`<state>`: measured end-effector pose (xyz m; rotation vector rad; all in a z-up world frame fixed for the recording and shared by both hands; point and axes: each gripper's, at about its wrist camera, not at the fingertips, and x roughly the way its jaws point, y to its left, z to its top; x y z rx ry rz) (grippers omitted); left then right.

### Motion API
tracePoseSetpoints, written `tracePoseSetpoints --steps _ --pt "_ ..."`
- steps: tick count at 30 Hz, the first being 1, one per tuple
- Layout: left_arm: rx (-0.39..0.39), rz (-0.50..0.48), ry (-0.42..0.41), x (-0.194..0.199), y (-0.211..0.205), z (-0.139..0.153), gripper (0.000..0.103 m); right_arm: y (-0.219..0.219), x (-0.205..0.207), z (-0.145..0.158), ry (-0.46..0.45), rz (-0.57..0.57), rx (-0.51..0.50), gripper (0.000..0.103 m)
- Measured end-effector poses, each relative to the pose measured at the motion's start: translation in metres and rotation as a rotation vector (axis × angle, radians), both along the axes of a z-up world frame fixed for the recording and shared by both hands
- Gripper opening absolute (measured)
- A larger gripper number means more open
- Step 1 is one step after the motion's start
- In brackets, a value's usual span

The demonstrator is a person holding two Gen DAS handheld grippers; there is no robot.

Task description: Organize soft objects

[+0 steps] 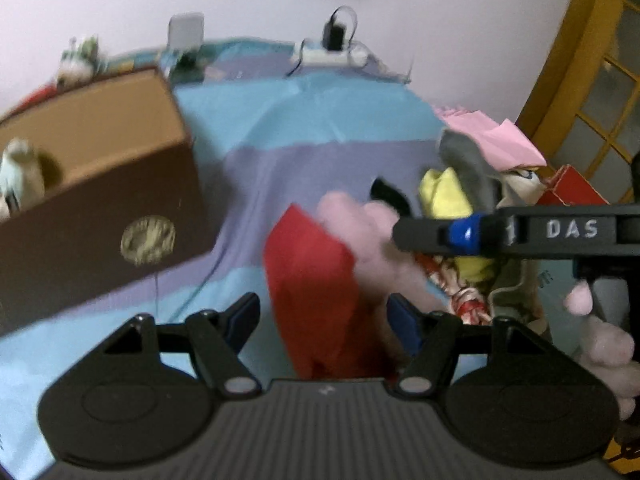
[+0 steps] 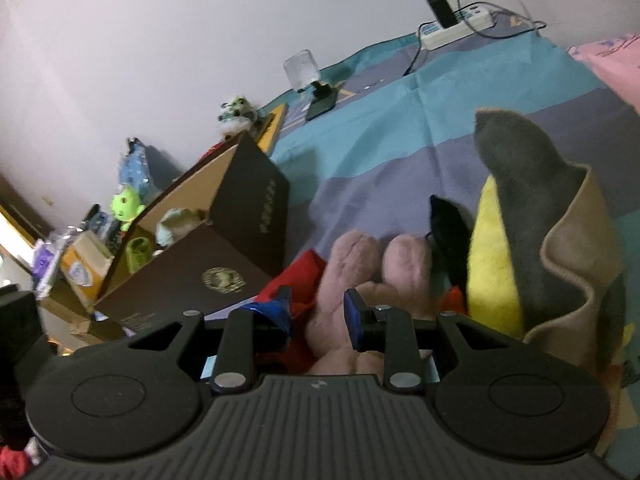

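Observation:
A pink plush toy (image 2: 360, 264) lies on the striped bedspread beside a red soft item (image 1: 312, 280) and a yellow and grey plush (image 2: 504, 248). My right gripper (image 2: 316, 308) has its jaws partly closed around the pink plush; it also shows in the left wrist view (image 1: 460, 236), crossing from the right over the pink plush (image 1: 360, 232). My left gripper (image 1: 324, 320) is open, with the red item and pink plush between its fingers. A brown cardboard box (image 1: 100, 200) stands at the left with a pale plush (image 1: 20, 176) inside; it also shows in the right wrist view (image 2: 224, 248).
A power strip with a charger (image 2: 456, 28) and a phone on a stand (image 2: 316, 92) sit by the wall. Pink paper (image 1: 504, 140) and a red box (image 1: 572, 188) lie at the right. Small toys and boxes (image 2: 124, 204) crowd behind the brown box.

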<state>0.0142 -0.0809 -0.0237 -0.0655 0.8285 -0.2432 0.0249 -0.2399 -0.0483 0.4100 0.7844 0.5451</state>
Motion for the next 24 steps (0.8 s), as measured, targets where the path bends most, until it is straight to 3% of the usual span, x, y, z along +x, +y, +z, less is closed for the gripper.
tracePoseSetpoints --steps 2,4,9,12,14,16,18,24 --pt "-0.025 0.014 0.038 0.003 0.007 -0.005 0.069 -0.002 0.002 0.000 0.004 -0.020 -0.049 0.011" --pt "-0.034 -0.002 0.018 -0.002 0.006 -0.002 0.069 -0.006 0.004 -0.001 0.021 -0.031 -0.070 0.011" --pt "-0.042 -0.109 -0.076 -0.016 -0.006 0.012 0.070 -0.012 0.004 0.000 0.048 -0.025 0.001 0.014" --pt "0.010 -0.094 -0.057 -0.007 -0.010 0.003 0.070 0.001 0.011 0.001 0.054 0.028 0.056 0.014" --pt "-0.026 -0.061 -0.011 0.004 0.000 -0.008 0.070 0.014 0.020 -0.005 0.089 0.069 0.087 0.014" --pt "-0.086 -0.044 0.043 0.016 0.011 -0.022 0.056 0.026 0.026 -0.012 0.118 0.070 0.082 0.014" --pt "-0.103 -0.031 0.077 0.027 0.015 -0.036 0.027 0.034 0.032 -0.021 0.159 0.072 0.096 0.014" --pt "-0.122 -0.067 0.084 0.037 0.020 -0.047 0.008 0.047 0.041 -0.034 0.244 0.092 0.130 0.014"
